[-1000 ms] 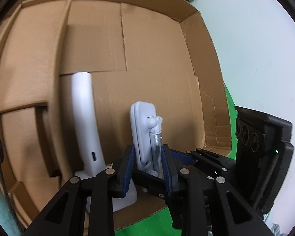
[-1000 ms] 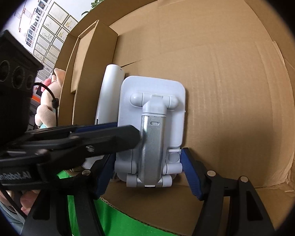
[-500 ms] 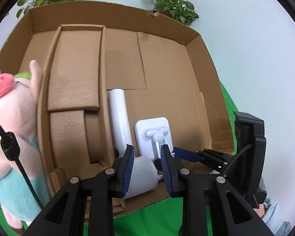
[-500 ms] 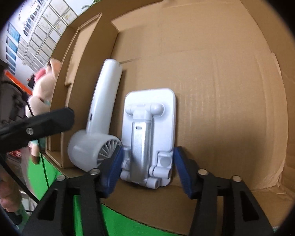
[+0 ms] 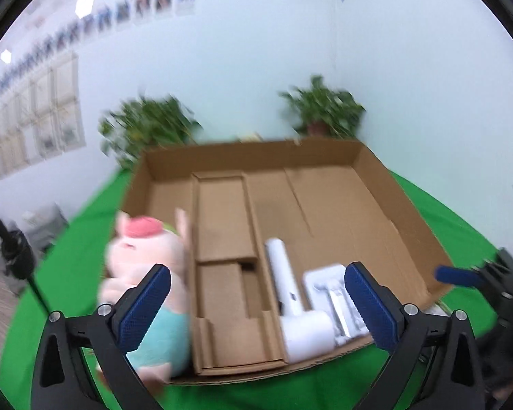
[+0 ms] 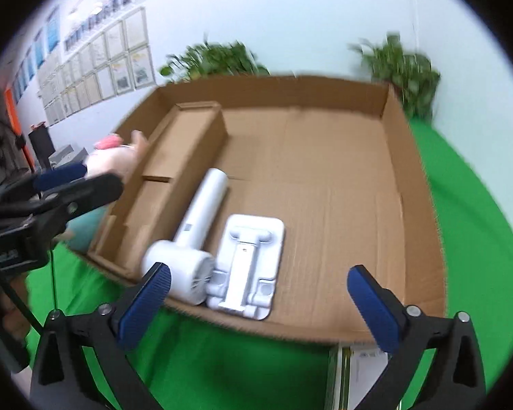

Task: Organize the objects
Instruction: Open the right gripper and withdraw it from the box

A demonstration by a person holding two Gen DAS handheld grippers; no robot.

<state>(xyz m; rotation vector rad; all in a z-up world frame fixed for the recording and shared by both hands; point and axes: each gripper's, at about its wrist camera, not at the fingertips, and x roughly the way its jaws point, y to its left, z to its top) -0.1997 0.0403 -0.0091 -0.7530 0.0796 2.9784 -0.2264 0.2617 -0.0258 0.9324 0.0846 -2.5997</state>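
A white hair dryer point(image 5: 284, 280) point(image 6: 201, 212) and a white folding phone stand point(image 5: 328, 283) point(image 6: 253, 253) lie side by side near the front wall of an open cardboard box point(image 5: 325, 205) point(image 6: 325, 171). A pink plush pig point(image 5: 143, 249) point(image 6: 113, 157) sits at the box's left side. My left gripper point(image 5: 261, 307) hangs above the box front, its jaws opening wide with nothing between them. My right gripper point(image 6: 256, 300) is also opening, with nothing between its jaws, just in front of the stand. Each gripper shows at the edge of the other's view.
A cardboard insert point(image 5: 222, 218) fills the box's left part. The box rests on a green cloth point(image 5: 85, 225). Two potted plants point(image 5: 147, 126) point(image 5: 325, 109) stand behind it. Printed paper point(image 6: 359, 376) lies in front of the box. Framed pictures line the wall.
The left gripper let go of the phone stand, which now lies flat in the box. Both grippers pulled back and up out of the box and their jaws spread wide.
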